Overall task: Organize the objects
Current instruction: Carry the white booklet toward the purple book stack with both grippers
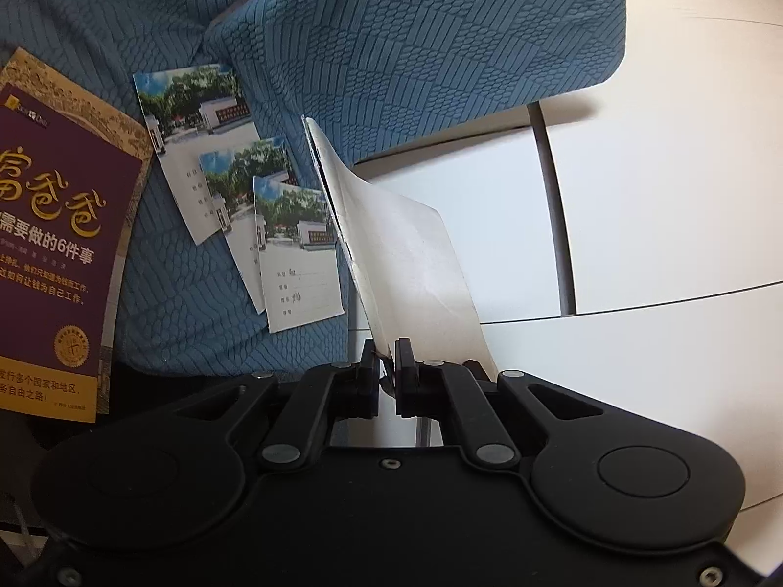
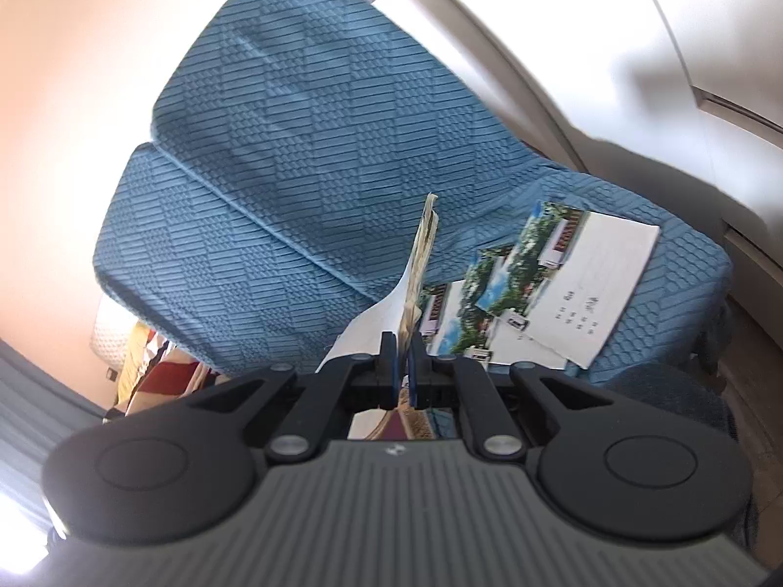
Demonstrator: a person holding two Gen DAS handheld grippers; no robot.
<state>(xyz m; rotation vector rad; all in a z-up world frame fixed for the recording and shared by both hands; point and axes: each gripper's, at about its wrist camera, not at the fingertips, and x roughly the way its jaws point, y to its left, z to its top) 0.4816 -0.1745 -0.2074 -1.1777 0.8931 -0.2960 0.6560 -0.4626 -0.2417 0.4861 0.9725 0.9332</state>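
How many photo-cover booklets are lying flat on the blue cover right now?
3, overlapping in a diagonal row beside the purple book: the farthest booklet, the middle booklet, and the nearest booklet. More may be hidden beneath them.

Three notebooks [image 1: 215, 166] lie fanned and overlapping on the sofa seat [image 1: 186, 323], just before the back cushion [image 1: 416, 49]. Left of them, at the seat's left edge, lies a book [image 1: 54, 244]. Right of them, a thin booklet [image 1: 411, 264] stands on edge above the seat's right edge.
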